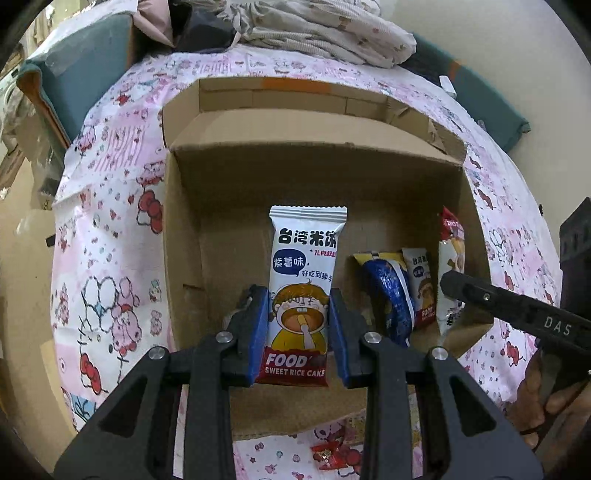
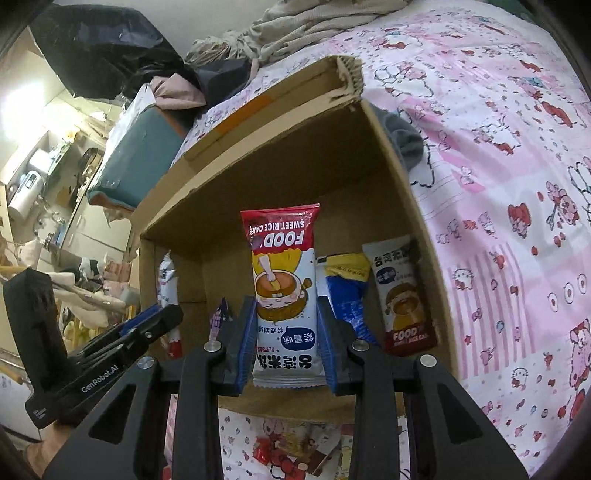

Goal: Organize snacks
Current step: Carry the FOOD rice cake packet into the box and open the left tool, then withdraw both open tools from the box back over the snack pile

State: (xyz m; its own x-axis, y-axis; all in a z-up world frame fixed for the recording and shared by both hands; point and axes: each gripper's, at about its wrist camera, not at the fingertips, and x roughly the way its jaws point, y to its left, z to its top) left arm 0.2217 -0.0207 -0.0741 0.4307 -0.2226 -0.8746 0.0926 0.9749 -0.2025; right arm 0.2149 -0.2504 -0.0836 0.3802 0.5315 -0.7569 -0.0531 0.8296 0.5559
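Note:
My left gripper (image 1: 295,295) is shut on a white sweet rice cake packet (image 1: 306,266), held upright over the open cardboard box (image 1: 184,240). My right gripper (image 2: 286,302) is shut on a second rice cake packet (image 2: 282,266), held upside down with its red end away from me, inside the box (image 2: 295,166). In the left wrist view this second packet (image 1: 448,258) hangs at the box's right side. A blue and yellow packet (image 1: 388,291) (image 2: 347,291) and another rice cake packet (image 1: 421,288) (image 2: 402,295) stand against the box's right wall.
The box sits on a pink cartoon-print bedsheet (image 1: 110,258) (image 2: 498,184). Crumpled clothes (image 1: 325,29) are piled behind it and a teal-topped box (image 1: 85,74) stands to the left. A small red-wrapped sweet (image 1: 328,458) (image 2: 266,454) lies on the sheet in front of the box.

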